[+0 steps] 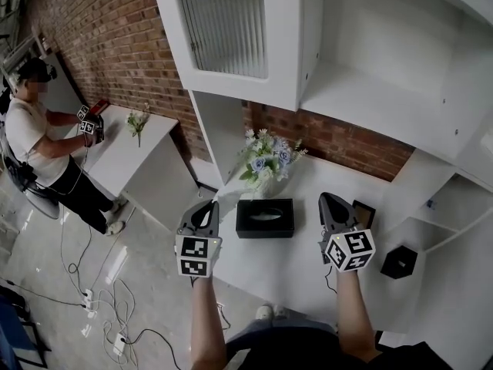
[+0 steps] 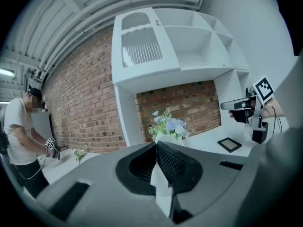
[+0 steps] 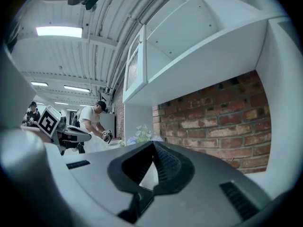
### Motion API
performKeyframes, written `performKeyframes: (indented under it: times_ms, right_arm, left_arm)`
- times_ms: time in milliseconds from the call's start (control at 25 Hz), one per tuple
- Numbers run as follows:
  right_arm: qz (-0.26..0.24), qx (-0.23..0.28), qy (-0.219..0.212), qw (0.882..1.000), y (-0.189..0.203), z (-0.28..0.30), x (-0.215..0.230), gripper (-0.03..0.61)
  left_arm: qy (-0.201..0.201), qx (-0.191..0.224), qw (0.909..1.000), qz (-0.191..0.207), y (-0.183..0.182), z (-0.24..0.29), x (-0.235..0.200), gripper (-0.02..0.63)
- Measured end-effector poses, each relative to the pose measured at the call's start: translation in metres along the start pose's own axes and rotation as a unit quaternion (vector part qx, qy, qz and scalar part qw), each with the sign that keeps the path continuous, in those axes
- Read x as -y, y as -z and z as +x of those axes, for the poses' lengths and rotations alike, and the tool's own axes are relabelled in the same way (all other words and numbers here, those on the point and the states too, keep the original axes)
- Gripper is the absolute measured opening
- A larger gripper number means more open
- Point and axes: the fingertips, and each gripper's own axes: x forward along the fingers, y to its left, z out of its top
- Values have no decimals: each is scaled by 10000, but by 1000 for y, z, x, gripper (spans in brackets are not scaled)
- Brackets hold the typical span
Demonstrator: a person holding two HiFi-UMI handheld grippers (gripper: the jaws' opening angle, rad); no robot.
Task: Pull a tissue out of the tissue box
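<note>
A black tissue box (image 1: 264, 218) with a white tissue in its oval slot stands on the white counter (image 1: 285, 272), in front of a vase of flowers (image 1: 268, 159). My left gripper (image 1: 213, 203) hovers just left of the box, its jaws closed to a point with nothing held. In its own view the left gripper (image 2: 156, 144) points level at the flowers (image 2: 168, 125). My right gripper (image 1: 323, 197) hangs just right of the box, tips together. The right gripper (image 3: 153, 143) faces the brick wall. The box is hidden in both gripper views.
A small dark picture frame (image 1: 363, 213) lies behind the right gripper, and a black cube-like object (image 1: 399, 262) sits further right. White cabinets (image 1: 231, 37) hang overhead. Another person (image 1: 42, 141) works at a table at far left. Cables (image 1: 100, 299) lie on the floor.
</note>
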Motion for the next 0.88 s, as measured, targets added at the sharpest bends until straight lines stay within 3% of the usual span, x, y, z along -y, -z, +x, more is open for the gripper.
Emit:
performKeyframes:
  times_ms: [560,720,880]
  right_arm:
    - [-149,505,89,9986,-44,-8,0,-2]
    - [-218,637,110,9977,-51,-10,-3,-2]
    - [-239,617,106,9978,-48,-10,-7,-2]
  left_arm:
    - [-255,1015,9945,-93,-82,-25,-14,11]
    - [-222,1318,9908,-212,-87,-27,-9,11]
    - [-157,1280,9912,-291,-78,-25,-4,11]
